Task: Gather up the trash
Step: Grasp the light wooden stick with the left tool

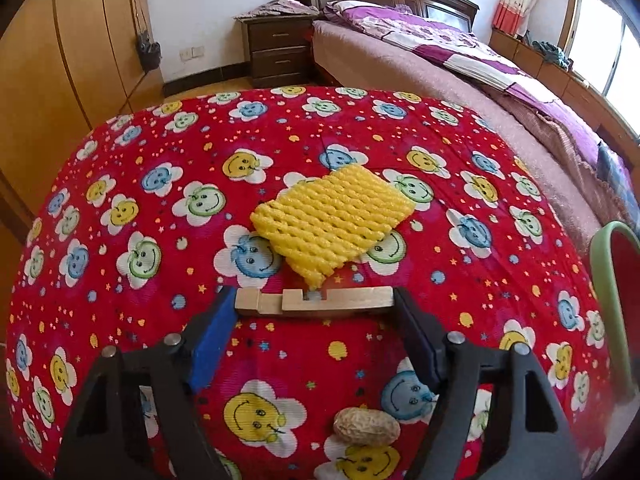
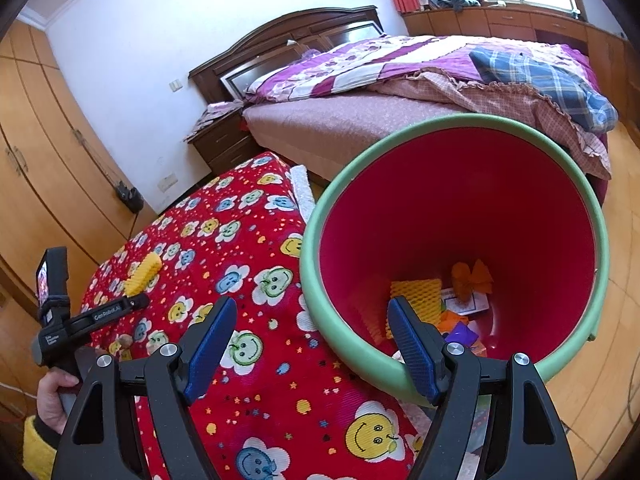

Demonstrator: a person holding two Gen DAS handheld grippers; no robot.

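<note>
Right now the left gripper (image 1: 314, 300) sits low over the red smiley-flower cloth (image 1: 160, 160), jaws wide, spanning a wooden clothespin (image 1: 314, 302) that lies crosswise between the fingertips. Each tip looks to be at or against one end of the pin, but a real squeeze can't be confirmed. Just beyond the pin, touching or overlapping its far edge, lies a yellow foam fruit net (image 1: 332, 220), flat on the cloth. A peanut in shell (image 1: 366, 426) rests on the cloth nearer the camera, between the gripper's arms, untouched.

Right gripper (image 2: 312, 316) jaws also wide, nothing between them. It hangs at the cloth's edge, its right finger over the near rim of the trash bin (image 2: 320, 272), green rim, red inside. Bin stands just beside the cloth-covered surface. In the bottom: another yellow foam net (image 2: 414, 292), orange crumpled wrapper (image 2: 472, 276), a white card, purple scrap.

From the right wrist view, a hand (image 2: 52, 396) in a yellow sleeve grips the left tool's handle at the left edge.

Bed (image 2: 360, 120) and wooden wardrobe (image 2: 40, 160) behind.
</note>
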